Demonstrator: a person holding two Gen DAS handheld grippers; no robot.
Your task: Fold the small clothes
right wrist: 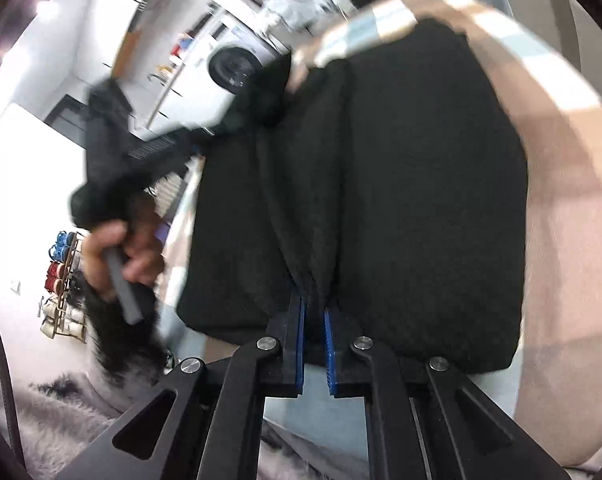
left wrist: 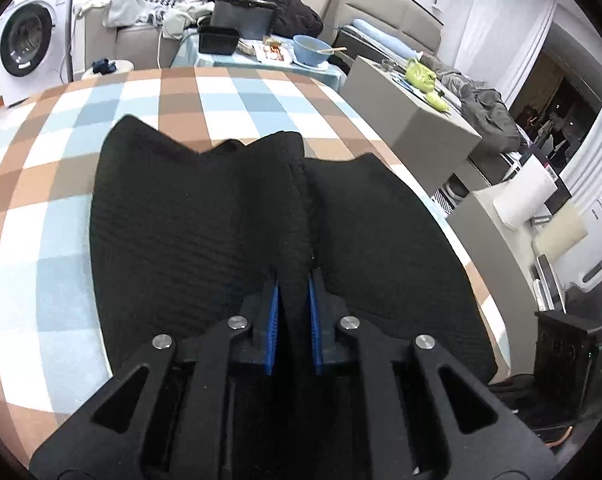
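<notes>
Left gripper (left wrist: 293,284), right gripper (right wrist: 313,308) each pinched shut on black knit garment (left wrist: 205,216) hem – likely to lift and fold over checked tablecloth (left wrist: 173,92).

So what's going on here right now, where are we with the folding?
A person holds a gripper in each hand and is working on a black garment spread on a checked tablecloth. The left gripper is shut on a ridge of the cloth at its near edge, and the right gripper is pinching another bunched bit of the same garment. The person's left hand shows in the right wrist view, blurred. The garment looks only partly folded, with both edges gripped, probably ready to lift over.
</notes>
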